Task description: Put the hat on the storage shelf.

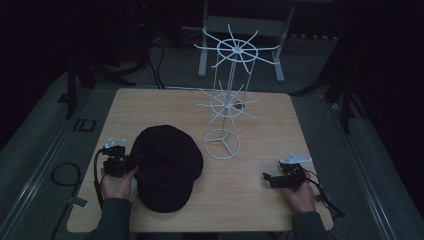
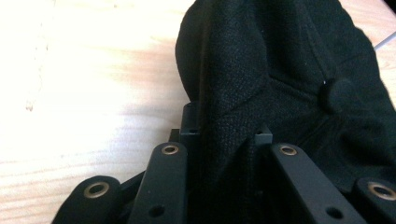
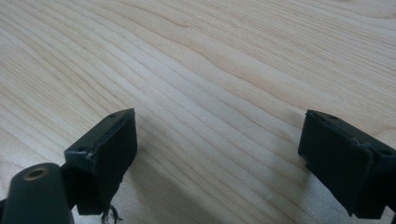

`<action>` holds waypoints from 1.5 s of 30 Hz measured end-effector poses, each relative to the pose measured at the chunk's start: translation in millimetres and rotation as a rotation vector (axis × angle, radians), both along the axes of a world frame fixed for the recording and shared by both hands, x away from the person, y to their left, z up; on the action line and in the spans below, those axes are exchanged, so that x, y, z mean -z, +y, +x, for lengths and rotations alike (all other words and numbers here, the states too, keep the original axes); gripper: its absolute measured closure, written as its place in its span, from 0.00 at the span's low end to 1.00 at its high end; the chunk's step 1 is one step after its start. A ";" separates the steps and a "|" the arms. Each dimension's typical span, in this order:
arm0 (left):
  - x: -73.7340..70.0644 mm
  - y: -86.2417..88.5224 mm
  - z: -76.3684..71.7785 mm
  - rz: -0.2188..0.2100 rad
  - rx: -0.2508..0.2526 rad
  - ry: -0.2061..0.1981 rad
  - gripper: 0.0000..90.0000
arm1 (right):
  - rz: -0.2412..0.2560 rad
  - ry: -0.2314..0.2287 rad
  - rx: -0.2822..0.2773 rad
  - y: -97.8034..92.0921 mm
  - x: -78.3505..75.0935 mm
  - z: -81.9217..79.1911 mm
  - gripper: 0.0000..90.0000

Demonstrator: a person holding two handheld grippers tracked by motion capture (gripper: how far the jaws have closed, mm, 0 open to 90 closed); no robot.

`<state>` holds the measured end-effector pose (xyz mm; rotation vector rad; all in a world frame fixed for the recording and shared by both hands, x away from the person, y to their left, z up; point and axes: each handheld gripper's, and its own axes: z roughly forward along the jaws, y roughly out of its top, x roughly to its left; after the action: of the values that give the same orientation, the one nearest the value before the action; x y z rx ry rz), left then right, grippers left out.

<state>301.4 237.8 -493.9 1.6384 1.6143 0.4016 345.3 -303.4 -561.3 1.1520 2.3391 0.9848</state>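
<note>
- Dim room with dark surroundings; a light wooden desk (image 1: 260,200) with rounded corners sits on a grey floor, lit mainly at its centre.
- Near edge, high view: two sleeved forearms enter from the bottom, each hand holding a gripper.
- Left hand (image 1: 118,184) holds the left gripper (image 1: 131,162) at the left edge of a black cap (image 1: 167,167). In the left gripper view the jaws stand close together with a fold of the cap's fabric pinched between them (image 2: 229,135); the gripper is clamped on the cap's edge.
- Black cap: lies on the desk left of centre, crown upward, its top button (image 2: 337,93) seen in the left gripper view. Which end carries the brim cannot be told in the dim light.
- Right hand (image 1: 301,194) holds the right gripper (image 1: 267,178) low over the desk near the right front corner, well apart from the cap. In the right gripper view the two black jaws stand wide apart with bare wood grain between them (image 3: 219,135); nothing is held.
- Middle of desk: a white wire display stand (image 1: 226,102) with a ring base just beside the cap's far right side, an upright pole, and two tiers of radiating hooks.
- Beyond the desk: a white frame (image 1: 242,30) on the floor and dark cables (image 1: 159,60) at upper left.
</note>
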 end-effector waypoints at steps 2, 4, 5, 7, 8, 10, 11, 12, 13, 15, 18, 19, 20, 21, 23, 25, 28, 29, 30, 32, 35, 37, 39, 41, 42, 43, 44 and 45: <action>-5.0 0.5 -0.5 -0.001 0.004 -0.017 0.85 | 0.000 0.000 0.000 0.0 0.0 0.0 0.13; -9.3 1.1 -1.0 -0.003 0.006 -0.029 0.85 | 0.000 0.000 0.000 0.0 0.0 0.0 0.13; -10.8 1.5 -1.1 -0.004 0.008 -0.035 0.85 | 0.000 0.000 0.000 0.0 0.0 0.0 0.13; -15.1 2.8 -1.4 -0.006 0.009 -0.047 0.85 | 0.000 0.000 0.000 0.0 0.0 0.0 0.13; -16.9 3.5 -1.6 -0.009 0.010 -0.051 0.85 | 0.000 0.000 0.000 0.0 0.0 0.0 0.13; -20.3 4.5 -1.5 -0.014 0.012 -0.061 0.85 | 0.000 0.000 0.000 0.0 0.0 0.0 0.13; -21.7 4.9 -1.6 -0.014 0.015 -0.064 0.85 | 0.000 0.000 0.000 0.0 0.0 0.0 0.13; -23.9 5.2 -1.5 -0.015 0.018 -0.072 0.85 | 0.001 0.000 0.001 0.1 0.0 0.0 0.13; -25.3 5.4 -1.5 -0.015 0.019 -0.074 0.85 | 0.001 0.000 0.001 0.1 0.0 0.0 0.13; -29.2 6.1 -1.2 -0.014 0.026 -0.083 0.85 | 0.001 0.000 0.001 0.1 0.0 0.0 0.13; -35.4 6.8 -0.8 -0.013 0.029 -0.100 0.85 | 0.001 0.000 0.001 0.1 0.0 0.0 0.13; -35.4 6.8 -0.8 -0.013 0.029 -0.100 0.85 | 0.001 0.000 0.001 0.1 0.0 0.0 0.13; -39.1 7.9 -0.5 -0.015 0.036 -0.111 0.85 | 0.001 0.000 0.001 0.1 0.0 0.0 0.13; -40.9 8.4 -0.2 -0.017 0.039 -0.116 0.85 | 0.001 0.000 0.001 0.1 0.0 0.0 0.13; -44.3 10.0 -0.3 -0.017 0.045 -0.127 0.85 | 0.001 0.000 0.001 0.1 0.0 0.0 0.13; -47.7 11.1 -0.4 -0.017 0.048 -0.139 0.85 | 0.001 0.001 0.002 0.1 -0.1 -0.1 0.13; -52.0 13.4 -0.5 -0.021 0.053 -0.149 0.85 | 0.000 0.002 0.001 0.1 -0.2 -0.1 0.13; -53.4 14.0 -0.5 -0.022 0.055 -0.154 0.85 | 0.000 0.003 0.001 0.1 -0.2 -0.1 0.13; -54.8 14.4 -0.5 -0.024 0.056 -0.158 0.85 | 0.001 0.002 0.002 0.1 -0.1 -0.1 0.13; -57.9 15.7 -0.9 -0.025 0.062 -0.169 0.85 | 0.001 0.002 0.002 0.1 -0.1 -0.1 0.13; -62.3 17.1 -1.0 -0.030 0.070 -0.183 0.85 | 0.001 0.002 0.002 0.1 -0.2 -0.1 0.13; -65.0 17.9 -0.9 -0.032 0.078 -0.191 0.85 | 0.001 0.002 0.002 0.1 -0.2 -0.1 0.13; -67.6 18.4 -0.7 -0.033 0.087 -0.195 0.85 | 0.001 0.002 0.002 0.1 -0.2 -0.1 0.13; -69.9 18.4 -0.7 -0.031 0.094 -0.204 0.85 | 0.001 0.002 0.002 0.1 -0.1 -0.1 0.13; -71.3 18.4 -0.9 -0.028 0.099 -0.207 0.85 | 0.001 0.002 0.002 0.2 -0.1 -0.1 0.13; -72.5 18.4 -0.9 -0.028 0.102 -0.212 0.85 | 0.001 0.001 0.002 0.2 -0.1 -0.1 0.13; -73.8 18.6 -1.0 -0.026 0.104 -0.215 0.85 | 0.001 0.002 0.002 0.1 -0.1 0.0 0.13; -75.2 19.1 -1.0 -0.025 0.106 -0.218 0.85 | 0.001 0.002 0.002 0.1 -0.1 -0.1 0.13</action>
<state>300.4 256.8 -418.7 1.5946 1.3607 0.4855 345.2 -303.2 -561.2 1.1555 2.3385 0.9851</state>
